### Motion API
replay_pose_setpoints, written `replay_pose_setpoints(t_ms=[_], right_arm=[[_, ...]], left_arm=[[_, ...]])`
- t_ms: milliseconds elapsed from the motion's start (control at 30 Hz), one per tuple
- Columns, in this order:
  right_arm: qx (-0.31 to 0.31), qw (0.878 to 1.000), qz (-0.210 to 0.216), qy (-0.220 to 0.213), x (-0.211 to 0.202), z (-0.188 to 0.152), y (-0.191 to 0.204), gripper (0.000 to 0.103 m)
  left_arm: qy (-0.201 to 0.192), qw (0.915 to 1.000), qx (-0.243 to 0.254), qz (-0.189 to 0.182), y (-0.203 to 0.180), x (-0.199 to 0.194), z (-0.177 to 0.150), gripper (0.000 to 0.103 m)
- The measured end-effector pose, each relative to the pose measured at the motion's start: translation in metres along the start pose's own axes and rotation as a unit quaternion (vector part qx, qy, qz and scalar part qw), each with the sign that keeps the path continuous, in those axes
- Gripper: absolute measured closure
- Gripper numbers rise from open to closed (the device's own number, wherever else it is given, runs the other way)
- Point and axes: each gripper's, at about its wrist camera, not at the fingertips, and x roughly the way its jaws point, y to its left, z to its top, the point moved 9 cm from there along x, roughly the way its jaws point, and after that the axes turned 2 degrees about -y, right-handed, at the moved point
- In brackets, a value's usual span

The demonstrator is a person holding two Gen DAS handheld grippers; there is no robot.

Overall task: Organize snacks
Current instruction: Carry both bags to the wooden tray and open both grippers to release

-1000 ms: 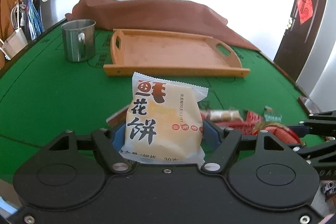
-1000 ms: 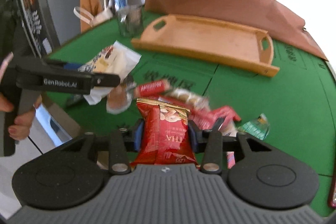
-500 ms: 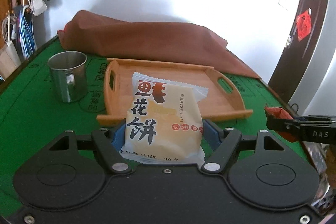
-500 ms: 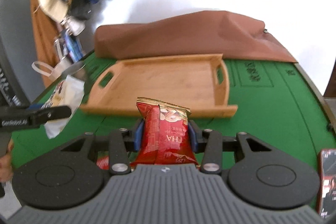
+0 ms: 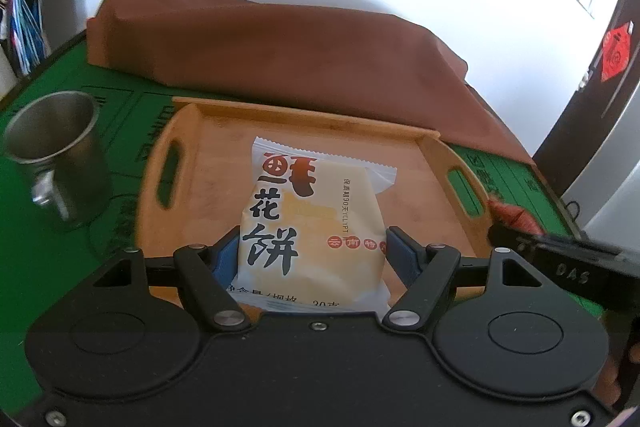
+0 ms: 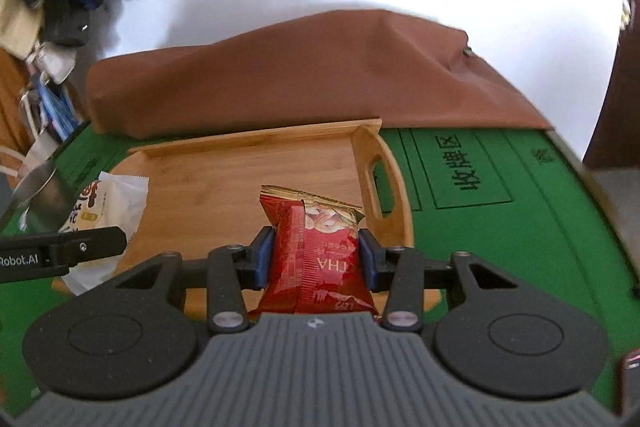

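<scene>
A green felt desk (image 6: 480, 239) carries a bamboo tray (image 5: 224, 151), with a steel mug (image 5: 56, 155) at its left end and a brown cloth (image 5: 280, 59) heaped behind against a white wall. The left gripper (image 5: 308, 255) is clamped on a white pastry packet (image 5: 312, 227), held upright above the tray's near edge. The right gripper (image 6: 316, 259) pinches a red snack packet (image 6: 316, 259) between its blue pads, also over the tray's near side, toward its right handle (image 6: 380, 183).
</scene>
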Motion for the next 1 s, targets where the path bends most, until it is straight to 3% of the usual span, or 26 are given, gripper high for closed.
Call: replay_pose_setpoints(t_ms=[200, 467, 667, 1000], right_arm=[[0.025, 1.0, 0.011, 0.009, 0.047, -0.004, -0.005, 0.055], [0.014, 0.999, 0.033, 0.017, 0.077, -0.01, 0.0, 0.055], [0.02, 0.998, 0.056, 0.026, 0.086, -0.01, 0.001, 0.054], [0.016, 0.998, 0.057, 0.023, 0.091, -0.01, 0.0, 0.054]], left_arm=[[0.015, 0.9998, 0.005, 0.009, -0.001, 0.044, 0.005, 0.03], [0.039, 0.9988, 0.013, 0.026, -0.001, 0.08, -0.003, 0.03], [0.042, 0.9985, 0.017, 0.031, -0.003, 0.093, -0.005, 0.03], [0.037, 0.9985, 0.02, 0.036, -0.005, 0.101, -0.006, 0.03]])
